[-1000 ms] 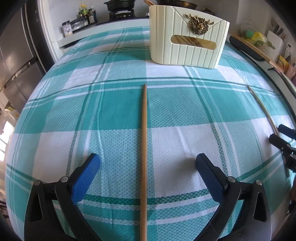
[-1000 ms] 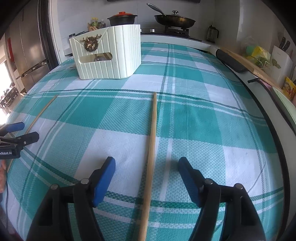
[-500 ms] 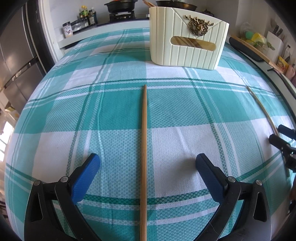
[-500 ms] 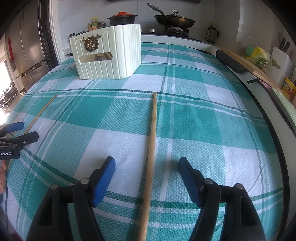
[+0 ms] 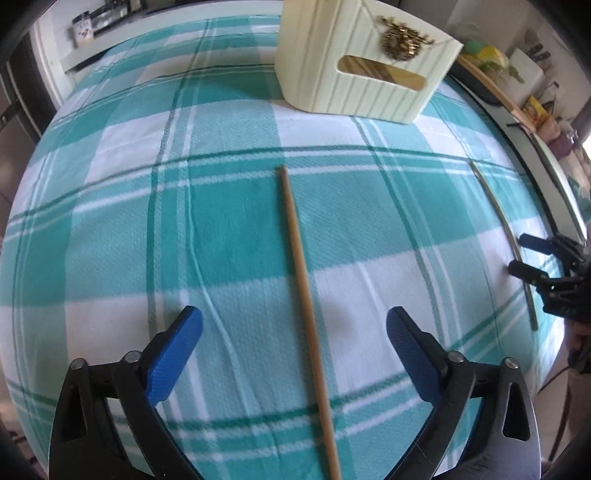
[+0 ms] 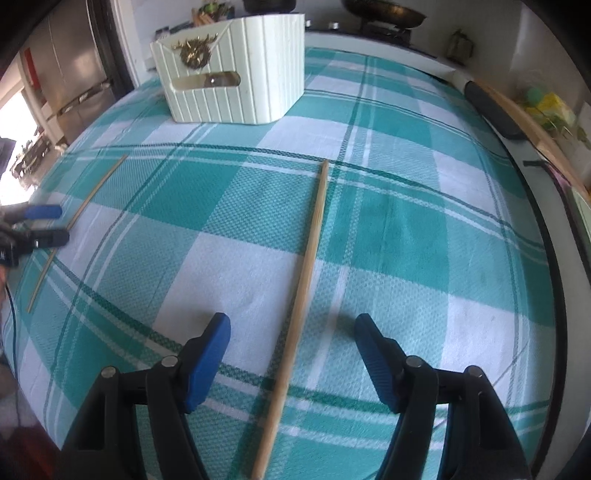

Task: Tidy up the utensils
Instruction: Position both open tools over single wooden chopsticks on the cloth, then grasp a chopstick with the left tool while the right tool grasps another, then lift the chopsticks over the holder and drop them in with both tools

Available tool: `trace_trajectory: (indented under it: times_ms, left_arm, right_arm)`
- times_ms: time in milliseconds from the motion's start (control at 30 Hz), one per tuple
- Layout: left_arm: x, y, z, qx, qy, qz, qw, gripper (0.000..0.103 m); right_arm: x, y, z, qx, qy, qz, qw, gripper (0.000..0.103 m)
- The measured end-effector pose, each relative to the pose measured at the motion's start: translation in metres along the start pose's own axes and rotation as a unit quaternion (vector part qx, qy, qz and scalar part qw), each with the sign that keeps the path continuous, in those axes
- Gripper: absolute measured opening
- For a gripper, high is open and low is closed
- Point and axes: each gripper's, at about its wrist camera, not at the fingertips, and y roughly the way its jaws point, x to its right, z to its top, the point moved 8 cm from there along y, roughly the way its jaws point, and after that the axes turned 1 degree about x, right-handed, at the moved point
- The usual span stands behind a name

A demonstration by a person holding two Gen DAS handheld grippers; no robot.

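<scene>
Two wooden chopsticks lie on a teal and white checked tablecloth. One chopstick (image 5: 303,291) lies between the blue fingers of my open left gripper (image 5: 293,328); it also shows at the left of the right wrist view (image 6: 79,214). The other chopstick (image 6: 303,288) lies between the fingers of my open right gripper (image 6: 291,332); it also shows at the right of the left wrist view (image 5: 504,236). A cream ribbed utensil box (image 5: 365,59) with a gold emblem stands at the far side, also in the right wrist view (image 6: 236,70). Both grippers are empty.
The tablecloth (image 5: 110,221) covers the whole table. A stove with pans (image 6: 384,14) stands behind the table. A refrigerator (image 6: 70,70) stands at the left. A black-edged counter with small items (image 6: 535,122) runs along the right.
Both grippers have tilted and moved forward a little, so the box looks closer and the chopsticks now lie at a slant between the fingers. Both stay open.
</scene>
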Motion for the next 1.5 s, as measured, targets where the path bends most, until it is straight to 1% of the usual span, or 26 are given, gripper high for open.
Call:
trace_trajectory:
  times_ms: [67,167,200,233,267,300,333,400,467,500,533,600,633,667,733,867,967,1033,1100,1233,1300,1367,1400,1433,1467,1500]
  left_arm:
    - [-0.003,0.005,0.011,-0.003,0.008,0.02,0.9998,0.087]
    - [-0.001,0.015,0.028,-0.022,0.018,0.042,0.9987,0.078]
    - [0.0,0.018,0.034,-0.025,0.026,0.055,0.9978,0.071]
    - [0.005,0.019,0.041,-0.02,0.036,0.057,0.9975,0.054]
    - [0.008,0.019,0.045,-0.016,0.039,0.055,0.9976,0.043]
    - [0.011,0.019,0.049,-0.012,0.042,0.057,0.9974,0.018]
    - [0.014,0.02,0.052,-0.01,0.045,0.055,0.9975,0.005]
    - [0.017,0.018,0.054,0.002,0.039,0.045,0.9982,0.004]
    - [0.016,0.006,0.051,0.031,0.028,0.037,0.9985,0.004]
    - [0.016,-0.003,0.048,0.042,0.022,0.029,0.9985,0.004]
    - [0.016,-0.021,0.046,0.065,0.013,0.011,0.9978,0.004]
    - [0.019,-0.048,0.047,0.104,0.01,-0.007,0.9945,0.004]
    - [0.02,-0.072,0.045,0.135,0.007,-0.021,0.9906,0.004]
    - [0.018,-0.086,0.043,0.151,0.005,-0.031,0.988,0.004]
    - [0.019,-0.124,0.04,0.194,0.001,-0.056,0.9793,0.004]
    - [0.023,-0.172,0.039,0.243,0.001,-0.078,0.9669,0.004]
    - [0.025,-0.2,0.054,0.275,-0.004,-0.095,0.9567,0.004]
    - [0.029,-0.226,0.069,0.303,-0.006,-0.106,0.9471,0.004]
    - [0.028,-0.243,0.085,0.327,-0.006,-0.103,0.9395,0.004]
    - [0.028,-0.293,0.138,0.387,-0.004,-0.084,0.9183,0.004]
    - [0.027,-0.307,0.167,0.413,-0.006,-0.069,0.9082,0.004]
    - [0.026,-0.314,0.199,0.442,-0.005,-0.041,0.8962,0.004]
    - [0.025,-0.313,0.212,0.45,-0.007,-0.033,0.8926,0.004]
    - [0.024,-0.309,0.222,0.451,-0.008,-0.029,0.8918,0.004]
    - [0.024,-0.3,0.235,0.45,-0.008,-0.019,0.8927,0.004]
    - [0.024,-0.293,0.242,0.449,-0.009,-0.012,0.8935,0.004]
  right_arm:
    - [0.001,0.005,0.012,-0.007,-0.008,0.002,1.0,0.055]
    - [0.004,0.016,0.038,-0.015,-0.007,0.002,1.0,0.039]
    - [0.005,0.021,0.047,-0.016,-0.003,0.004,1.0,0.035]
    - [0.006,0.026,0.056,-0.019,0.005,0.005,1.0,0.023]
    - [0.007,0.03,0.065,-0.015,0.011,0.003,1.0,0.014]
    - [0.007,0.035,0.072,-0.018,0.014,0.002,1.0,0.008]
    - [0.008,0.037,0.077,-0.014,0.016,0.0,1.0,0.007]
    - [0.008,0.038,0.085,-0.01,0.026,-0.001,1.0,0.007]
    - [0.006,0.029,0.089,0.008,0.044,0.011,0.999,0.007]
    - [0.005,0.019,0.092,0.026,0.049,0.018,0.998,0.007]
    - [0.002,0.006,0.093,0.046,0.052,0.023,0.997,0.007]
    - [-0.004,-0.031,0.095,0.099,0.049,0.036,0.993,0.007]
    - [-0.008,-0.047,0.094,0.118,0.044,0.037,0.991,0.007]
    - [-0.012,-0.071,0.092,0.145,0.036,0.04,0.988,0.007]
    - [-0.019,-0.103,0.087,0.176,0.024,0.044,0.983,0.007]
    - [-0.025,-0.143,0.084,0.215,0.013,0.044,0.976,0.007]
    - [-0.028,-0.158,0.092,0.236,0.009,0.041,0.971,0.007]
    - [-0.03,-0.171,0.101,0.259,0.001,0.032,0.965,0.007]
    - [-0.03,-0.186,0.119,0.281,-0.005,0.024,0.959,0.007]
    - [-0.024,-0.206,0.164,0.318,-0.008,0.015,0.948,0.007]
    - [-0.019,-0.221,0.199,0.348,-0.006,0.01,0.937,0.007]
    - [-0.015,-0.234,0.229,0.378,-0.002,0.013,0.926,0.007]
    - [-0.015,-0.238,0.242,0.39,-0.001,0.015,0.921,0.007]
    - [-0.014,-0.241,0.254,0.396,0.001,0.019,0.918,0.007]
    - [-0.014,-0.242,0.271,0.412,0.002,0.021,0.911,0.007]
    - [-0.015,-0.241,0.279,0.417,0.003,0.022,0.908,0.007]
